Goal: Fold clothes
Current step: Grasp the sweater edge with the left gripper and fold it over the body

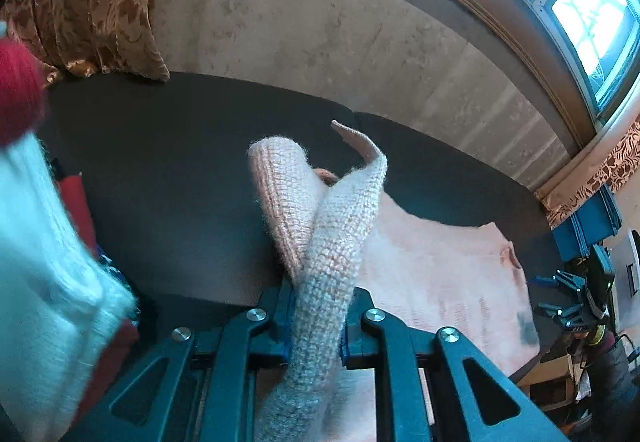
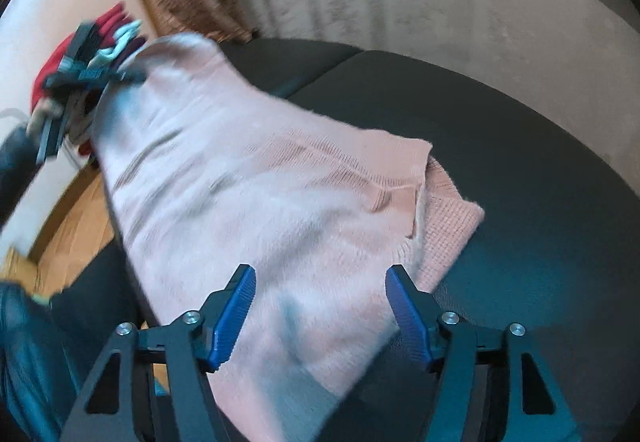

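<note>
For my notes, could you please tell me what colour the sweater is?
Pale pink knit sweater, seen best in the right wrist view.

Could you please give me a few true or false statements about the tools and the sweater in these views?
1. The left tool is shut on the pink sweater. True.
2. The right tool grips the sweater. False: it is open above it.
3. The sweater lies on a dark surface. True.
4. The sweater is green. False: it is pink.
</note>
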Motion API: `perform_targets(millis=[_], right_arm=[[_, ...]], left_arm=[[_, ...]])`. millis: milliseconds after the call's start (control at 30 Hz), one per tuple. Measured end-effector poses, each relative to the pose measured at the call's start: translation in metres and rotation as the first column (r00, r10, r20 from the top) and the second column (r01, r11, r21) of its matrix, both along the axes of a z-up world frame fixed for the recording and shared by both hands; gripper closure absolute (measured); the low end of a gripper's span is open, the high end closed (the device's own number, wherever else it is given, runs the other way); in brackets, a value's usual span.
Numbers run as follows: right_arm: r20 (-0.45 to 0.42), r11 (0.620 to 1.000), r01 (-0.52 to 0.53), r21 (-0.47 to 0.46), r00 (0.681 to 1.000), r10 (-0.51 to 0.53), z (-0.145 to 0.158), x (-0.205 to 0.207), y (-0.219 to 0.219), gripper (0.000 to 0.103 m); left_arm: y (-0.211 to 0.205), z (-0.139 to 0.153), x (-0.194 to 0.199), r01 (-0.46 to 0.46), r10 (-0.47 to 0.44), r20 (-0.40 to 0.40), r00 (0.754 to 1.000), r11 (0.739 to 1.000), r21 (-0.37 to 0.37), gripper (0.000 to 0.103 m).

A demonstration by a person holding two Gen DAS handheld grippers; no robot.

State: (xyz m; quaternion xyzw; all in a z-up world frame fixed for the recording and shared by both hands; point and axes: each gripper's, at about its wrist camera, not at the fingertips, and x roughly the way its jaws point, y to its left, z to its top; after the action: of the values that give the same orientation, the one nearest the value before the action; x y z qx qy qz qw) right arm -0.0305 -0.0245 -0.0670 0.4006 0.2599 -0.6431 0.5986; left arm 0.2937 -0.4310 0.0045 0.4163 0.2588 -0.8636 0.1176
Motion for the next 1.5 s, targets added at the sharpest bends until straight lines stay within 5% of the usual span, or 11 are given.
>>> perform_targets(millis=[267,467,633,733,867,1033,1200,1367,1500], right_arm=[[-0.030,0.979,-0.139,0.147,0.989,0.145,-0.045,0.001,-0.029,0.037],[0.010,0.993,-0.112,0.043,0.994,0.112,-0.059,-0.012,-0.016,0.032],[0.025,0.997,-0.067,-0.033,0.997,0.068,-0.064,-0.005,-0.006,0.017],[0.022,0.996,-0.056,-0.064,0.998,0.057,-0.068,0.000,-0.003,0.000],[0.017,0.994,-0.041,-0.104,0.999,0.043,-0.072,0.007,0.001,0.000],[0.016,0.992,-0.034,-0.120,0.999,0.036,-0.074,0.009,0.007,0.000],[0.021,0.990,-0.031,-0.141,0.999,0.034,-0.074,0.009,0.014,0.000],[0.050,0.986,-0.024,-0.168,0.998,0.033,-0.074,0.006,0.023,0.000],[0.083,0.981,-0.017,-0.192,0.996,0.034,-0.075,0.001,0.032,0.000]], left_arm=[[0.011,0.033,-0.003,0.030,-0.027,-0.035,0.999,0.995,0.091,0.089],[0.044,0.064,-0.006,0.104,-0.076,-0.142,0.987,0.973,0.208,0.089],[0.083,0.083,-0.030,0.183,-0.094,-0.279,0.956,0.932,0.314,0.089],[0.109,0.083,-0.059,0.212,-0.099,-0.307,0.947,0.909,0.359,0.089],[0.147,0.072,-0.103,0.249,-0.119,-0.309,0.944,0.868,0.429,0.090],[0.194,0.043,-0.150,0.264,-0.163,-0.238,0.957,0.826,0.497,0.090],[0.225,-0.006,-0.184,0.178,-0.172,-0.064,0.983,0.811,0.558,0.089],[0.255,-0.056,-0.217,0.082,-0.186,0.112,0.976,0.795,0.602,0.087],[0.258,-0.031,-0.213,0.101,-0.207,0.101,0.973,0.779,0.619,0.080]])
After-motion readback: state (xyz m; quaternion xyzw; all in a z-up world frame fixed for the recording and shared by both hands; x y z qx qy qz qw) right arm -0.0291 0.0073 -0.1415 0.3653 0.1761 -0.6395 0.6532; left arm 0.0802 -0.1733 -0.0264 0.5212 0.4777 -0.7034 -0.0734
